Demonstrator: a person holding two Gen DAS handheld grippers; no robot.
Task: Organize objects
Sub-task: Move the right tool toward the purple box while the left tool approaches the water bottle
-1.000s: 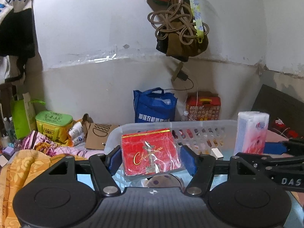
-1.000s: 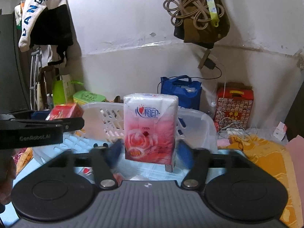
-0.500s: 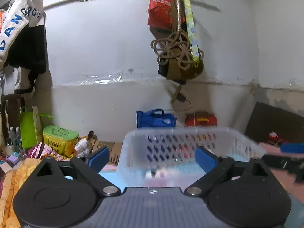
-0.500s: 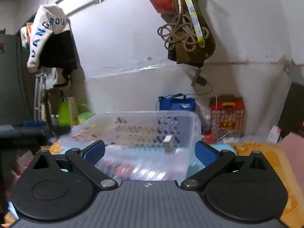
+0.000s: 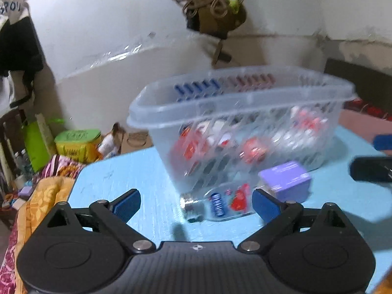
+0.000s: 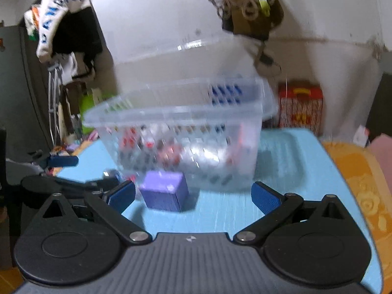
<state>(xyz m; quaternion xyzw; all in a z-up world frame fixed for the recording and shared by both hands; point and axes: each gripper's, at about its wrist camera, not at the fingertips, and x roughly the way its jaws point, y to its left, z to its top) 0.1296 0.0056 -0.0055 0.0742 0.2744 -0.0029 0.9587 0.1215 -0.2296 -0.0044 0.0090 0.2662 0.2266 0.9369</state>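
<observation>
On the light-blue tabletop, both grippers, left and right, gape empty before a clear slotted plastic basket; outside it, a small purple box and a clear bottle lying on its side could roll or get knocked in a hasty grab.

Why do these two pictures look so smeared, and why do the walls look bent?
Left wrist view: motion blur smears the clear basket, the bottle and the purple box; the left gripper stays sharp. Right wrist view: the same smear on basket and box, with the right gripper crisp. In both, the fisheye lens bows the walls.
</observation>
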